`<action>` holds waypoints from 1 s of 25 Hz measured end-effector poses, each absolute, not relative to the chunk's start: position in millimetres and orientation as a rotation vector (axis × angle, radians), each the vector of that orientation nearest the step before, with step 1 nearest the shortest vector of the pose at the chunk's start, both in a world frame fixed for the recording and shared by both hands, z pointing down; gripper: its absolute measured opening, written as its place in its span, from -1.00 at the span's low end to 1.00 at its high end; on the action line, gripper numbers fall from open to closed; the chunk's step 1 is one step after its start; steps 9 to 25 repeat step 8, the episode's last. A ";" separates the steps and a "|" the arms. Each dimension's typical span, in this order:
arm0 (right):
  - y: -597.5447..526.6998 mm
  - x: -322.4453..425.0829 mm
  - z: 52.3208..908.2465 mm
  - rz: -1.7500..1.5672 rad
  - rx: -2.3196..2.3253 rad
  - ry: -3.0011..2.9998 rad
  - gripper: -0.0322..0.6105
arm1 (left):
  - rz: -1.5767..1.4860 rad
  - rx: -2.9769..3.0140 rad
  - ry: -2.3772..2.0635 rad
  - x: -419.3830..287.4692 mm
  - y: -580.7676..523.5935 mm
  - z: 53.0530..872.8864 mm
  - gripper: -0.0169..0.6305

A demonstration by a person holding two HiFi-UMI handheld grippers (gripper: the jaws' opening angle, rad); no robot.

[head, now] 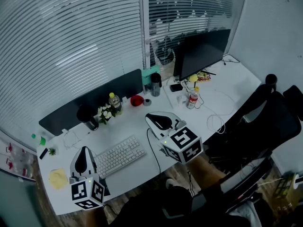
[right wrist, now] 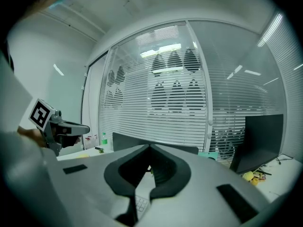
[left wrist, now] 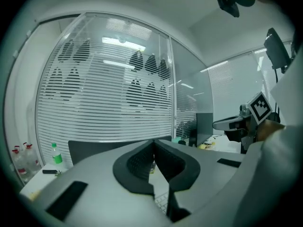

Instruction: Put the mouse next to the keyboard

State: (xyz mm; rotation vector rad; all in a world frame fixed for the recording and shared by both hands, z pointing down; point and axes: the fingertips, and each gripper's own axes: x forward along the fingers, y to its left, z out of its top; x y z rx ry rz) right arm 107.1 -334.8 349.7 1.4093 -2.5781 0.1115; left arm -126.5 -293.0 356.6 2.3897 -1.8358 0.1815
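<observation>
Both pairs of jaws are clenched tip to tip with nothing between them. The left gripper (head: 84, 149) hangs just beside the left end of the keyboard (head: 119, 155). The right gripper (head: 148, 117) hangs above the table (head: 222, 94), just past the keyboard's right end.

A small dark thing that looks like the mouse (head: 176, 87) lies far behind the keyboard at the foot of the monitor (head: 199, 52). It is well apart from both pairs of jaws, and only the head view shows it.

The left gripper view shows the pressed-together tips of the left gripper (left wrist: 153, 144), with the right gripper's marker cube (left wrist: 260, 107) off to one side. The right gripper view shows the shut tips of the right gripper (right wrist: 149, 148), a sliver of keyboard (right wrist: 140, 202) beneath them, and the monitor (right wrist: 258, 136).
</observation>
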 end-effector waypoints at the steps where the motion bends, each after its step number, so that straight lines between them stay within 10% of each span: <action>1: -334.9 106.7 349.8 0.113 1.409 -2.580 -0.90 | 0.184 2.394 -1.845 -126.4 -292.7 355.5 -0.86; 25: -338.1 109.0 350.5 0.121 1.435 -2.575 -0.90 | 0.162 2.395 -1.838 -125.1 -293.7 356.0 -0.86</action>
